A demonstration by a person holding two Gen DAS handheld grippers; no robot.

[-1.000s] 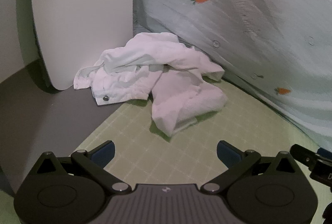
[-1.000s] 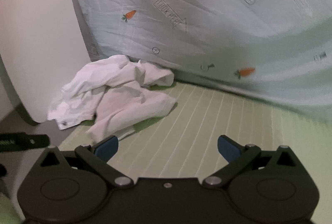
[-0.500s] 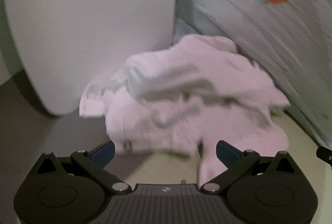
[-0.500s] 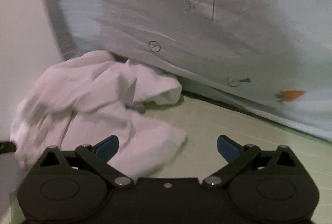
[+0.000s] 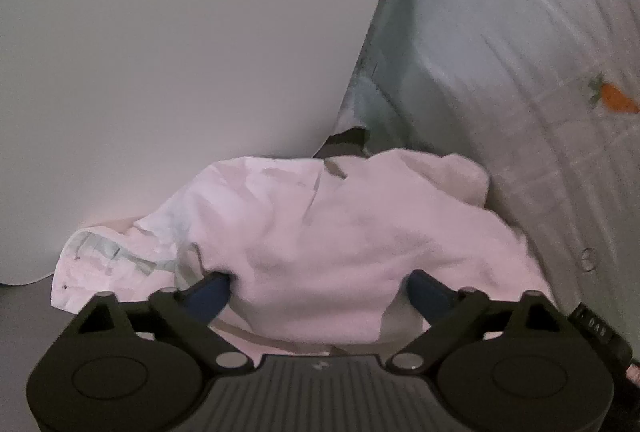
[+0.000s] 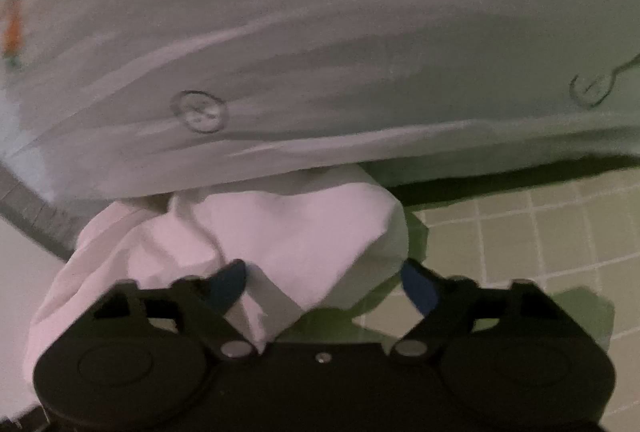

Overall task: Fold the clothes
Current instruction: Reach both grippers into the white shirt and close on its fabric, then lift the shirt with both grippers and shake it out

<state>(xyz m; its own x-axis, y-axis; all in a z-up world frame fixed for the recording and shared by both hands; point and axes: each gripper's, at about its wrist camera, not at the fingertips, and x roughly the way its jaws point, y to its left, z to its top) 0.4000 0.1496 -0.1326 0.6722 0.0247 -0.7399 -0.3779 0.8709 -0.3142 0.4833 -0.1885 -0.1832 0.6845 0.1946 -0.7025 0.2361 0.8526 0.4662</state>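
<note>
A crumpled white garment lies in a heap against a white board and a pale quilt. My left gripper is open, its blue fingertips spread wide with a fold of the garment bulging between them. In the right wrist view the same garment fills the lower middle. My right gripper is open too, its fingers astride the garment's right end, with the left blue fingertip pressed into the cloth. The lower part of the garment is hidden behind both gripper bodies.
A white board stands upright close behind the garment on the left. A pale quilt with carrot prints rises on the right and overhangs the garment in the right wrist view. A green gridded mat lies to the right.
Both grippers have moved forward into the garment, which lay well ahead a second ago and now sits between their open fingers. The jaws stayed open.
</note>
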